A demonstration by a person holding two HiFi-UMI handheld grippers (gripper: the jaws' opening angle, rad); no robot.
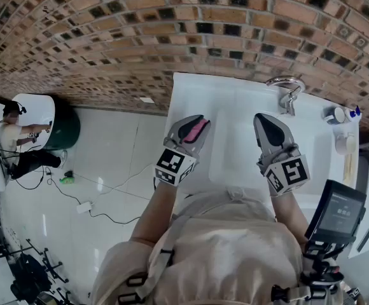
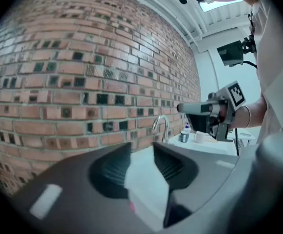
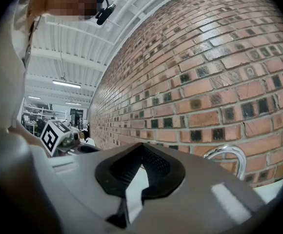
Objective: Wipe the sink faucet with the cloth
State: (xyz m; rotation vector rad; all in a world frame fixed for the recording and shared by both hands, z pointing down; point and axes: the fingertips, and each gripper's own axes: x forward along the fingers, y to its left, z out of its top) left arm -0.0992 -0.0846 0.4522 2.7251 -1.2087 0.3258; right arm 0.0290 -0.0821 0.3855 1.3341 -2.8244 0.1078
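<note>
The chrome faucet (image 1: 290,100) stands at the back of the white table (image 1: 235,100), close against the brick wall (image 1: 172,30). Its long axis is upright: a stem rising straight, then a gooseneck arch that hooks over, and in both gripper views the spout tip droops to the left. In front of it and apart from it, the right gripper (image 1: 262,121) is held level with its jaws together on nothing. Further left, the left gripper (image 1: 199,122) tilts slightly down, its jaws nearly together and clamped on a pink cloth (image 1: 196,131). A blue-capped bottle (image 1: 355,113) stands right of the faucet.
</note>
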